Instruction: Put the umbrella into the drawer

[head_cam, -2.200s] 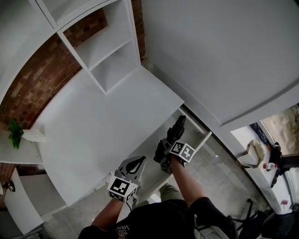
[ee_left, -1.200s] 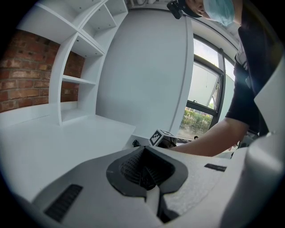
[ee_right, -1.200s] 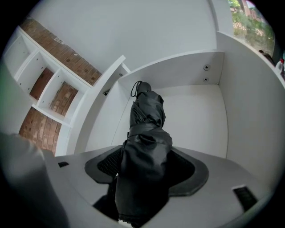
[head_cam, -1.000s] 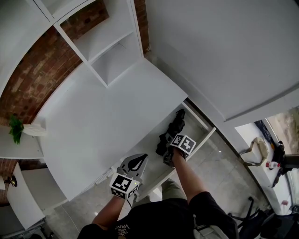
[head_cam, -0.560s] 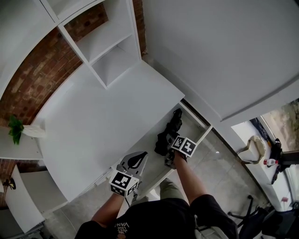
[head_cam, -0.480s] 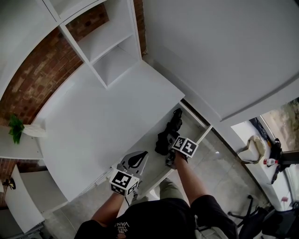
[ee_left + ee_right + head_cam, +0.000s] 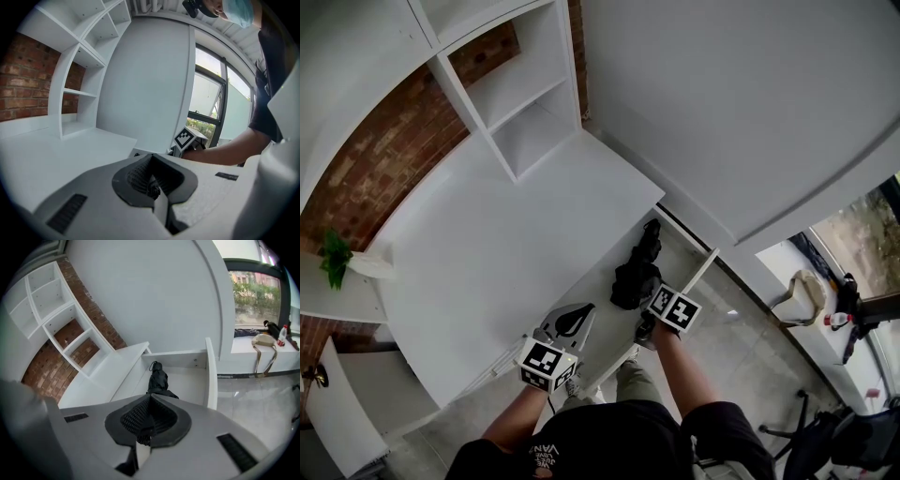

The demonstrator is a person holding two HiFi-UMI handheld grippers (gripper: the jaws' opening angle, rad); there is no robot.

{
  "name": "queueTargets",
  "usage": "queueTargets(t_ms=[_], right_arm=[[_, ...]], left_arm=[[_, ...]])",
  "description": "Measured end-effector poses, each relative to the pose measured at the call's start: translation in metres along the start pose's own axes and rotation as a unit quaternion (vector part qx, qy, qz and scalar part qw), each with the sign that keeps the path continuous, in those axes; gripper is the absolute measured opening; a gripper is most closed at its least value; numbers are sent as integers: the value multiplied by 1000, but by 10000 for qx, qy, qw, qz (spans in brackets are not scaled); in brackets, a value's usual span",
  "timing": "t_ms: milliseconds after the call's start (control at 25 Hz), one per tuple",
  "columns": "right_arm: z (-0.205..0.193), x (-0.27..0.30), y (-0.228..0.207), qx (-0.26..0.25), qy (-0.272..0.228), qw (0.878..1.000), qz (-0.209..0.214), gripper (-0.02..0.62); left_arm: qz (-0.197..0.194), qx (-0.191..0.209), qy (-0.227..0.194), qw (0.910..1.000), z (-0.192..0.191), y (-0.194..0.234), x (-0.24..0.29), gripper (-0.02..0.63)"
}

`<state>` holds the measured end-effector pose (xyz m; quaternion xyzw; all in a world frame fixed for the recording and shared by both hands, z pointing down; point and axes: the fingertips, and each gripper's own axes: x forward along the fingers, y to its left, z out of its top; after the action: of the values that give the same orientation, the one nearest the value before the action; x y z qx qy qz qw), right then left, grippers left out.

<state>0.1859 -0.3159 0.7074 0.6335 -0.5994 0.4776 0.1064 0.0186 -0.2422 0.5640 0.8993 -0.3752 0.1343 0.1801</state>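
- A white wall panel fills the head view from 12 to 3 o'clock. A window with trees behind it shows in the right gripper view at 2 o'clock.
- The white desk top spreads across the centre and out toward 9 o'clock. Its surface is bare.
- A white open shelf unit stands on the desk at 11 o'clock, with a red brick wall behind it.
- Grey tiled floor lies at 4 o'clock.
- The drawer is pulled out from under the desk edge, just right of centre.
- The black folded umbrella lies lengthwise inside the drawer, strap end toward the back. No gripper touches it.
- The right gripper hangs above the drawer's front. Its jaws have just been closing and now meet, with nothing between them.
- The left gripper is at 6 o'clock by the desk's front edge, jaws together and empty.
- An office chair stands at 5 o'clock.
- A pale bag and a small bottle sit on the sill at 3 o'clock.
- A small green plant sits at 9 o'clock.
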Motion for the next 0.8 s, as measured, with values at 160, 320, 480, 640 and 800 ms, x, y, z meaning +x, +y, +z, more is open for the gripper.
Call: queueTargets(t_ms=[160, 320, 480, 640, 800], right_arm=[[13, -35, 21, -485, -578, 9969, 228, 2], [18, -67, 38, -1111, -1042, 9881, 223, 2], [18, -97, 54, -1591, -1402, 9771, 149, 2], [11, -124, 64, -1752, -1613, 9711, 127, 2], [-1, -149, 71, -1695, -1738, 9700, 152, 2]], left_arm=[[-31, 31, -89, 10000, 2, -4, -15, 6], [-8, -3, -212, 9998, 3, -5, -30, 6], [39, -162, -294, 9994, 1, -3, -44, 6], [114, -84, -372, 9992, 1, 1, -60, 6], [168, -191, -526, 9983, 2, 8, -78, 6]])
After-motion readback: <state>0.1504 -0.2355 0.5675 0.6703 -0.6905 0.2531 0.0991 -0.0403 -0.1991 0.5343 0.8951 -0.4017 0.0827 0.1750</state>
